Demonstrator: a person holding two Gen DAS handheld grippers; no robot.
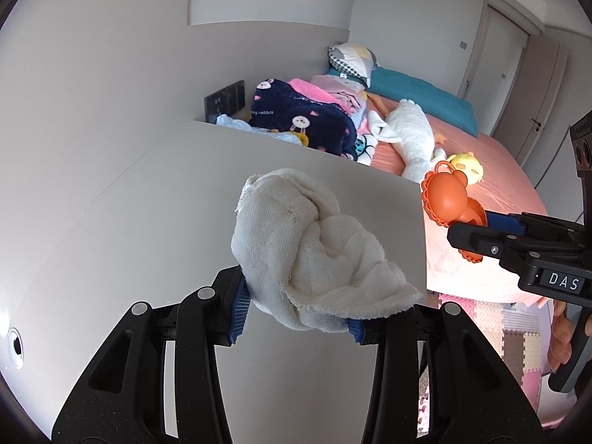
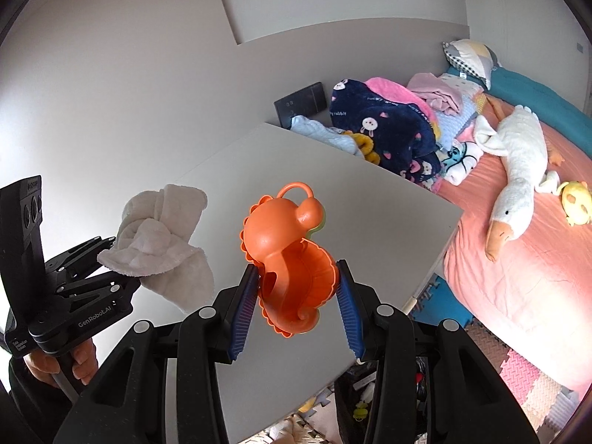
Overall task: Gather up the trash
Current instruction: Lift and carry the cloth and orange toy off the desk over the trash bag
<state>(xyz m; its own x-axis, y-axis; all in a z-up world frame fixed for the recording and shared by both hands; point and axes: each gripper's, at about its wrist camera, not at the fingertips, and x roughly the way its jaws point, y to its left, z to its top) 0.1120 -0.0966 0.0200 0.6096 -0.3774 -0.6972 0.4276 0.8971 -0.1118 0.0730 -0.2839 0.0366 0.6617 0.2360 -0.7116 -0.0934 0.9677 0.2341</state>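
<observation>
My left gripper (image 1: pixel 296 305) is shut on a crumpled white cloth (image 1: pixel 307 248) and holds it above the white table (image 1: pixel 129 244). The cloth also shows in the right wrist view (image 2: pixel 162 236), with the left gripper (image 2: pixel 111 259) at the left. My right gripper (image 2: pixel 296 296) is shut on an orange plastic seahorse toy (image 2: pixel 288 255), held above the table (image 2: pixel 370 203). In the left wrist view the toy (image 1: pixel 444 199) and the right gripper (image 1: pixel 481 233) are at the right, beyond the table's edge.
A bed with a pink sheet (image 2: pixel 518 259) stands right of the table, with a white goose plush (image 2: pixel 518 170), a yellow plush (image 2: pixel 575 199), a navy blanket (image 2: pixel 384 125) and pillows. Foam floor mats (image 2: pixel 518 377) lie below. A wall (image 1: pixel 92 92) is to the left.
</observation>
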